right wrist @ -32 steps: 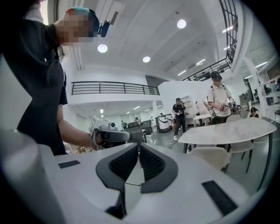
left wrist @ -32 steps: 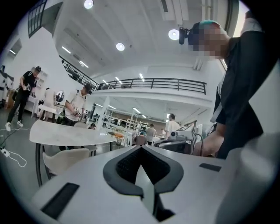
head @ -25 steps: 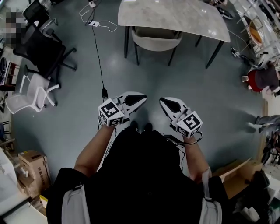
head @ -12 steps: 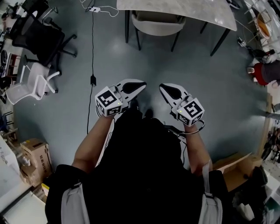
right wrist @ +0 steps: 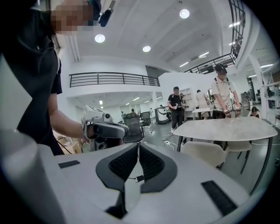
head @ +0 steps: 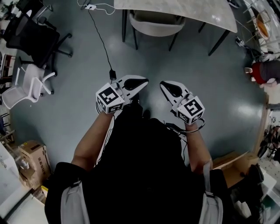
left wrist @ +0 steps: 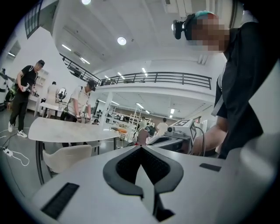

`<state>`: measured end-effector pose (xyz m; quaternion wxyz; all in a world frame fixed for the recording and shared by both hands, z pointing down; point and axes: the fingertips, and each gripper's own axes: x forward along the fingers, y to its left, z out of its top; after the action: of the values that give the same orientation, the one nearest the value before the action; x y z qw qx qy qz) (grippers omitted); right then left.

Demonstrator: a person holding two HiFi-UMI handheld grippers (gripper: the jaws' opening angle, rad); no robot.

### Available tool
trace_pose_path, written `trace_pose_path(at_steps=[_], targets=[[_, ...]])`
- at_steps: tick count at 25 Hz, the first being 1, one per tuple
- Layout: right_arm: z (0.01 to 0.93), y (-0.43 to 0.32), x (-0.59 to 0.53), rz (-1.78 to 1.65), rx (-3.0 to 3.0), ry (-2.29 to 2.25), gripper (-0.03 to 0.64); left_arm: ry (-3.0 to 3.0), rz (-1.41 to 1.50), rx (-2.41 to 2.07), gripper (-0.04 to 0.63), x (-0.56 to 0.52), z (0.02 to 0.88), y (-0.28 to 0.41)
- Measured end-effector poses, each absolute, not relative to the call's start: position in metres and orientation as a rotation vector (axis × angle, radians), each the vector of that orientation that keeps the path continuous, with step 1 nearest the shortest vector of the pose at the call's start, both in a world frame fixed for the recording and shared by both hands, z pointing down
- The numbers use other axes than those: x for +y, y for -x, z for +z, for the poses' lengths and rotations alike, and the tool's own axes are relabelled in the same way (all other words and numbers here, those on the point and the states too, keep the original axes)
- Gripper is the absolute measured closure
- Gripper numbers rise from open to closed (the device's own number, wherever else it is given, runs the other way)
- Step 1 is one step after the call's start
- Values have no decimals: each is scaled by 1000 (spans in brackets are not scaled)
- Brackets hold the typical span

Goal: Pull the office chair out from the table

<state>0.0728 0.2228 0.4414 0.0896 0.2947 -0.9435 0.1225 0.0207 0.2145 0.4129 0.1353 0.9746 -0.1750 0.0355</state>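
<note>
Ahead of both sets of jaws, well apart from them across bare floor, the beige chair [head: 155,27] stood tucked under the pale table [head: 183,11], its curved back turned toward the person and its seat hidden beneath the tabletop. The left gripper [head: 145,80] and the right gripper [head: 162,84] were held side by side, tips angled toward each other. Each had its jaws pressed together with nothing between them. Because of that inward angle, the chair lay off to the left of the left jaws in the left gripper view and off to the right of the right jaws in the right gripper view. From the head view it sat almost midway between the two tips, so neither hand looked clearly nearer. The long run of the chair's back lay crosswise to the line of reach. Judging from this, either gripper would have to close the gap, spread its jaws and take the top edge of the back.
</note>
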Motion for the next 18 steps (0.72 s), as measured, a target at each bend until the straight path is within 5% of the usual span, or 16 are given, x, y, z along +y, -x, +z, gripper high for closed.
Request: trace_pose_path(at_steps=[18], targets=[[449,-28,88,316,-2688,-878,595,-2869,180,-348,583,67,420,8]])
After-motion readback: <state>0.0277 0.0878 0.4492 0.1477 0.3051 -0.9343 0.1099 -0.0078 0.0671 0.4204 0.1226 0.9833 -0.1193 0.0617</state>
